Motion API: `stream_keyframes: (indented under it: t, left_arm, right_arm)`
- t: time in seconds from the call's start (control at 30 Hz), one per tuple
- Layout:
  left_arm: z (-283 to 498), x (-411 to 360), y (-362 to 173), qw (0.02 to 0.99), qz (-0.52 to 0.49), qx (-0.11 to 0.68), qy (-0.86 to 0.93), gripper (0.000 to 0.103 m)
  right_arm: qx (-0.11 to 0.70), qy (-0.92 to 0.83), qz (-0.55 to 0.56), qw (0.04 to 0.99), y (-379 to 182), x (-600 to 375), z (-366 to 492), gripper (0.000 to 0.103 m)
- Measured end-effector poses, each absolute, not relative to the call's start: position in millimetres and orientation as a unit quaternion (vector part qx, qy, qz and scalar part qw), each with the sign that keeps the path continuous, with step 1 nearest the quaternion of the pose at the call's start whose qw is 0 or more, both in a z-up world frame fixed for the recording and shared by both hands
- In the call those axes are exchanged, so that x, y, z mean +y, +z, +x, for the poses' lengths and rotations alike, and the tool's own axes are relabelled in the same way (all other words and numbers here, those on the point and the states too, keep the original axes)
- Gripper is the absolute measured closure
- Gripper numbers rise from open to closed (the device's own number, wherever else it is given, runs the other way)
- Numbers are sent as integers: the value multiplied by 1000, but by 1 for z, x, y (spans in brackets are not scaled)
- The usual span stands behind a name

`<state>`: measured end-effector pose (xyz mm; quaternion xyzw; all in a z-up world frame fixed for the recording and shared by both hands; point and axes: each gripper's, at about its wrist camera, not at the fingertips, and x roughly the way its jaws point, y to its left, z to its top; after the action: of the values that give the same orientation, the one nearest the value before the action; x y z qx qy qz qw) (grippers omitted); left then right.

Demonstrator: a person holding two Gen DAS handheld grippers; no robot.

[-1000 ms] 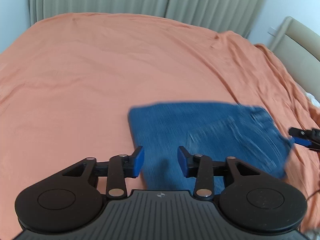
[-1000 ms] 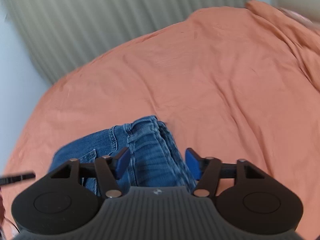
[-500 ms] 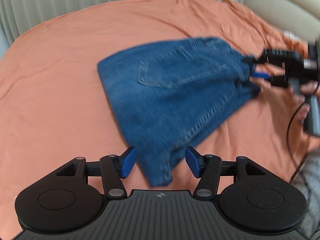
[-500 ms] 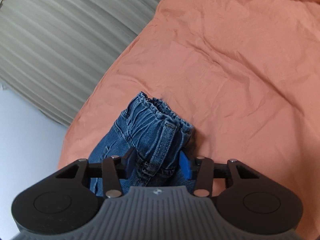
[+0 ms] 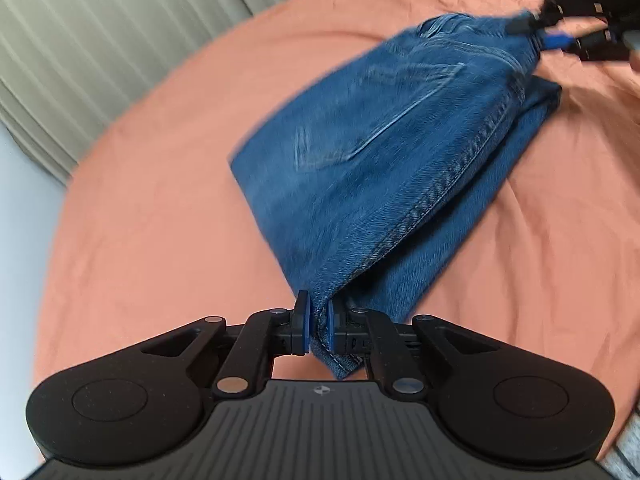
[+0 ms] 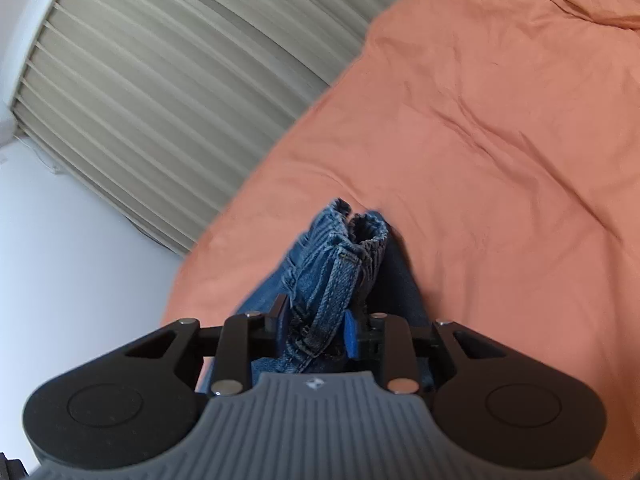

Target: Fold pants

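**Inspector:** Firstly, your left gripper [image 5: 318, 326]. Its blue pads are pinched tight on a seamed corner of the jeans [image 5: 384, 152], at the end nearest that camera.

**Operator:** And the cloth itself?

**Inspector:** Medium-blue denim, folded into several layers, with a stitched back pocket facing up. It hangs partly lifted between your two tools above the orange bedsheet [image 5: 160, 208], its lower layers resting on the sheet. Expect it to be soft but weighty; thick seams resist creasing, and slack layers will likely sag or slide apart.

**Operator:** Where do I hold?

**Inspector:** Keep to hems and waistband, where doubled stitching gives the pads purchase. Plain panel cloth would probably bunch.

**Operator:** The right side?

**Inspector:** Your right gripper [image 6: 314, 332] is clamped on the gathered, elasticated waistband, belt loop visible, ruffles bulging past the pads. The sheet is wrinkled cotton-like fabric; pleated beige curtains [image 6: 168, 92] stand behind the bed.
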<state>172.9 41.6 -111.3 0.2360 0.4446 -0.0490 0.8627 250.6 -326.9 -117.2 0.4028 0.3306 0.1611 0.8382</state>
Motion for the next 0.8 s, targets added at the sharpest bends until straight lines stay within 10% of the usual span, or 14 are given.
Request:
stream_keyframes:
  t: [0.43, 0.8]
  left_arm:
    - [185, 68, -123, 861, 139, 486, -62, 89]
    - [169, 93, -99, 860, 43, 505, -61, 72]
  right_arm:
    - [399, 118, 428, 803, -158, -329, 268, 83]
    - [358, 119, 364, 852, -133, -322, 244, 61]
